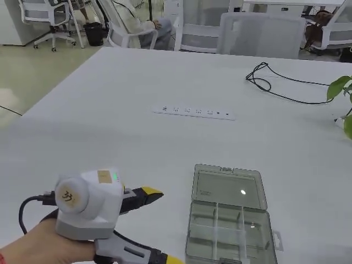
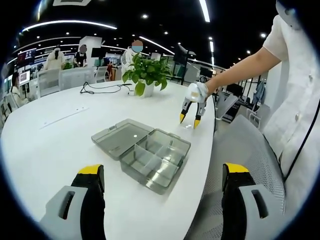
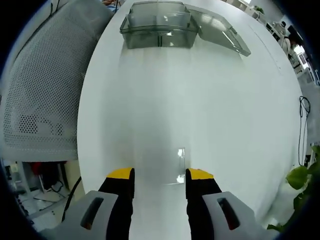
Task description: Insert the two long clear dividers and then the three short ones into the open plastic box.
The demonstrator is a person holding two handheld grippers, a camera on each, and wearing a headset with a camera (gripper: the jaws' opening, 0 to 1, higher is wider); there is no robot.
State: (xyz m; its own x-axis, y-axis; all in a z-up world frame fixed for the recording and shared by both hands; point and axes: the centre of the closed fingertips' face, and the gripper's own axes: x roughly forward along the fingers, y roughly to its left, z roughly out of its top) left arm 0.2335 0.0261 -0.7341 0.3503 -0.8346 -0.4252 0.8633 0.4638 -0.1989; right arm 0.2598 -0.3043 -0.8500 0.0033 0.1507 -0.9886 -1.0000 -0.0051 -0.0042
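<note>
Box (image 1: 228,190) open on white table (image 1: 137,82), lid laid flat, partitions visible inside. My left gripper (image 2: 162,169): jaws wide, empty, box just ahead. Right gripper (image 3: 160,173): jaws part open, clear divider (image 3: 181,165) flat on table between tips, ungripped. Plant (image 2: 145,75), cable (image 1: 257,81), power strip (image 1: 194,112) beyond box. Mesh chair (image 3: 45,85) against table edge.
</note>
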